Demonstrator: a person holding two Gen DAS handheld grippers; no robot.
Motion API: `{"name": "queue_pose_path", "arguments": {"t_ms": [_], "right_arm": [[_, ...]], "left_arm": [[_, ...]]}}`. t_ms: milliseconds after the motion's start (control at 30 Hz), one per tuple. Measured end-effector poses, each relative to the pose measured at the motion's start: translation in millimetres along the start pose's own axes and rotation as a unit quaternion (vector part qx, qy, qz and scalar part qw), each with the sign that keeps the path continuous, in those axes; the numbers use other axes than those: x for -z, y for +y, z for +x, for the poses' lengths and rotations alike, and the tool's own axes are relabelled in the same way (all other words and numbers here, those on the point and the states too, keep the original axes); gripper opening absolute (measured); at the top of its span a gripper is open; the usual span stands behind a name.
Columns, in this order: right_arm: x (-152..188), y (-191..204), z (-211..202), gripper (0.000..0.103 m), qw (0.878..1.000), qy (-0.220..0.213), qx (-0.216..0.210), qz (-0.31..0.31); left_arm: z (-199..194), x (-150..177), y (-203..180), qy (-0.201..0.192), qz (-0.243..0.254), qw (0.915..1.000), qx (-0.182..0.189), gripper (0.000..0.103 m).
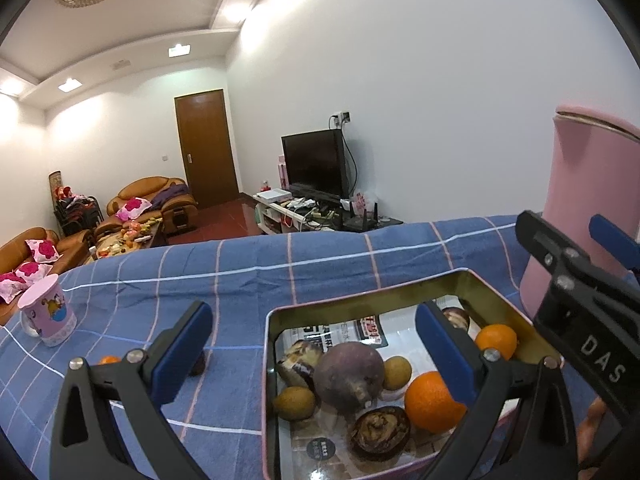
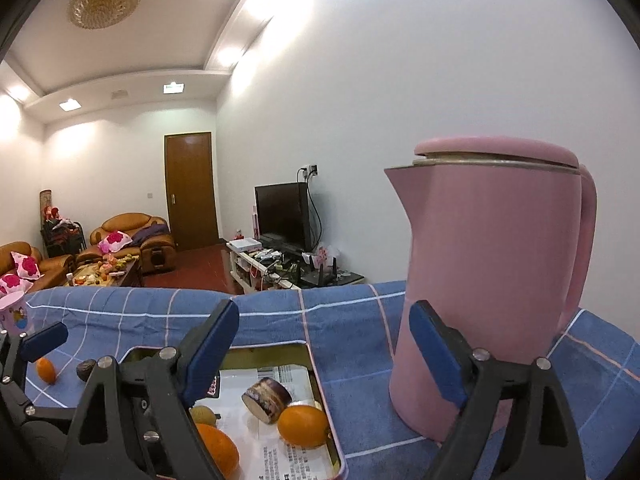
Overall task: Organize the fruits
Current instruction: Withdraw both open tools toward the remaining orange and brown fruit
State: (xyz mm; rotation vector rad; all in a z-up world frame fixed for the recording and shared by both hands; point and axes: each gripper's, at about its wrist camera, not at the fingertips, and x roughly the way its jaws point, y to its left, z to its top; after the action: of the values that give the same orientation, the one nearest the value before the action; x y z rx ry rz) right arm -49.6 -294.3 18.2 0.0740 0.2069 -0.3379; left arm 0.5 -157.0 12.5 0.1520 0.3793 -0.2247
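Both black tongs with blue pads, left (image 1: 312,354) and right (image 2: 324,354), stood wide and empty above the fruit-filled rectangular metal tin (image 1: 496,292), so next came fetching the small orange (image 2: 45,370) left on the blue checked worktop cloth (image 1: 248,256).

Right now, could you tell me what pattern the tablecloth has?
The tablecloth is blue with a white and pink grid check, clearest in the left wrist view.

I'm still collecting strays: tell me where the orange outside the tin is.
In the right wrist view the loose orange lies far left on the blue checked cloth, beside a small dark fruit, left of the tin.
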Motion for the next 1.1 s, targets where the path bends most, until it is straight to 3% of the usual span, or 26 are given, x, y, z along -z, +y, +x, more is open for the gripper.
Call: {"name": "queue_pose_path", "arguments": {"t_ms": [300,733,1100], "right_arm": [[6,-1,-8,0.088,0.999,0.045,-0.010,0.020],[10,7,-36,0.088,0.999,0.037,0.000,0.026],[14,23,-46,0.088,0.998,0.049,-0.003,0.037]], "left_arm": [[-8,5,8,0.002,-0.004,1.0000,-0.002,0.103],[-32,17,19,-0.011,0.006,0.9999,-0.004,0.103],[-35,23,43,0.004,-0.006,1.0000,-0.003,0.103]]}}
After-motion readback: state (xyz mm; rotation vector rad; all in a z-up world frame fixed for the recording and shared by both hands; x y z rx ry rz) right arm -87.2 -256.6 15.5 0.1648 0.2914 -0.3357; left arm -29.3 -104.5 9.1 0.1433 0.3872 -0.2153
